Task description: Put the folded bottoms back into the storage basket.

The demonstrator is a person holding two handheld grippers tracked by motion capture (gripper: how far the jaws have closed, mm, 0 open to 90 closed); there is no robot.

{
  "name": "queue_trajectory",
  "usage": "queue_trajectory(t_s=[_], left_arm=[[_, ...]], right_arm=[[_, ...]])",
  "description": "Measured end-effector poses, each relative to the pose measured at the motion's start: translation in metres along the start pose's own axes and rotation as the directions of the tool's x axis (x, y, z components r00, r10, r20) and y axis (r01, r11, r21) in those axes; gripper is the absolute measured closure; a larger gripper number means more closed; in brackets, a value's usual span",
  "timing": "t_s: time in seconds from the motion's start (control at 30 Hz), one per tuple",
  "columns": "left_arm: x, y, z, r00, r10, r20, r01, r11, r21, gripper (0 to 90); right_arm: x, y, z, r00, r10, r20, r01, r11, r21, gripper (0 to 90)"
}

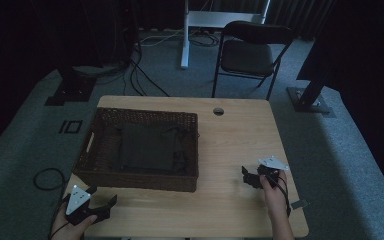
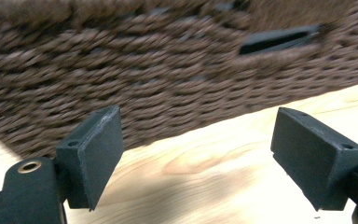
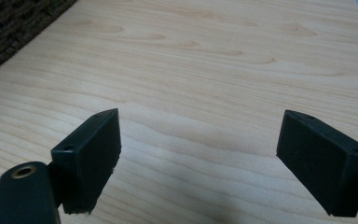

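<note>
A grey carpeted floor (image 1: 20, 145) spreads around a light wooden tabletop (image 1: 240, 140), with a dark folding chair (image 1: 250, 52) standing beyond the far edge and the white leg of another desk (image 1: 185, 35) behind it to the left. Black cables (image 1: 140, 75) trail over the carpet near the far left corner, and a loop of cable (image 1: 47, 178) lies on the floor beside the near left corner. On the left half of the tabletop sits a brown woven basket (image 1: 105, 175), its bottom lined by something dark and flat, perhaps folded cloth (image 1: 147, 147), though the dim light makes this hard to judge. A slot handle (image 2: 279, 38) is cut into the basket wall in the left gripper view. A small round hole (image 1: 218, 111) marks the tabletop near its far edge. The left gripper (image 1: 100, 200), held in the person's left hand (image 1: 67, 227) at the near left corner, sits just beside the basket's near wall, its jaws spread wide with nothing between them. The right gripper (image 1: 250, 176), held in the right hand (image 1: 275, 192) near the right edge, rests well apart from the basket over bare wood, jaws likewise spread wide and holding nothing. A small grey tab (image 1: 299, 204) lies at the right edge of the tabletop, near that hand.
</note>
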State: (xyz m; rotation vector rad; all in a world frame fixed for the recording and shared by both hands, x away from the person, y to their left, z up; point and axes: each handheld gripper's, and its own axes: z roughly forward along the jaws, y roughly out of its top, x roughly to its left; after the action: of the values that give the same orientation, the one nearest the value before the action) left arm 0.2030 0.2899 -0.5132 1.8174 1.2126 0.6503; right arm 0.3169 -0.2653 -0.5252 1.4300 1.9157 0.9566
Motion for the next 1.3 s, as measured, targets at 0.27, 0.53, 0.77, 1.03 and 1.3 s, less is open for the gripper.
queue_trajectory(t_s=[0.27,0.53,0.77,1.03,1.3], left_arm=[[0.011,-0.016,0.009,0.9981,-0.055,-0.028,0.056,0.9978,0.036,17.6],[0.018,-0.021,0.014,0.9921,-0.096,-0.081,0.100,0.9934,0.056,17.6],[0.024,-0.027,0.015,0.9825,-0.116,-0.146,0.132,0.9855,0.106,17.6],[0.032,-0.035,0.021,0.9668,-0.146,-0.210,0.173,0.9778,0.118,17.6],[0.033,-0.037,0.022,0.9491,-0.131,-0.286,0.170,0.9789,0.114,15.2]], right_arm=[[-0.006,-0.007,-0.002,0.9993,0.008,0.038,-0.009,1.000,0.018,13.3],[-0.013,-0.020,-0.005,0.9973,0.041,0.061,-0.044,0.998,0.041,13.3],[-0.018,-0.026,-0.007,0.9899,0.071,0.123,-0.080,0.995,0.065,13.3],[-0.024,-0.030,-0.008,0.9813,0.142,0.130,-0.151,0.986,0.065,13.3],[-0.027,-0.036,-0.008,0.9847,0.117,0.129,-0.131,0.986,0.107,13.3]])
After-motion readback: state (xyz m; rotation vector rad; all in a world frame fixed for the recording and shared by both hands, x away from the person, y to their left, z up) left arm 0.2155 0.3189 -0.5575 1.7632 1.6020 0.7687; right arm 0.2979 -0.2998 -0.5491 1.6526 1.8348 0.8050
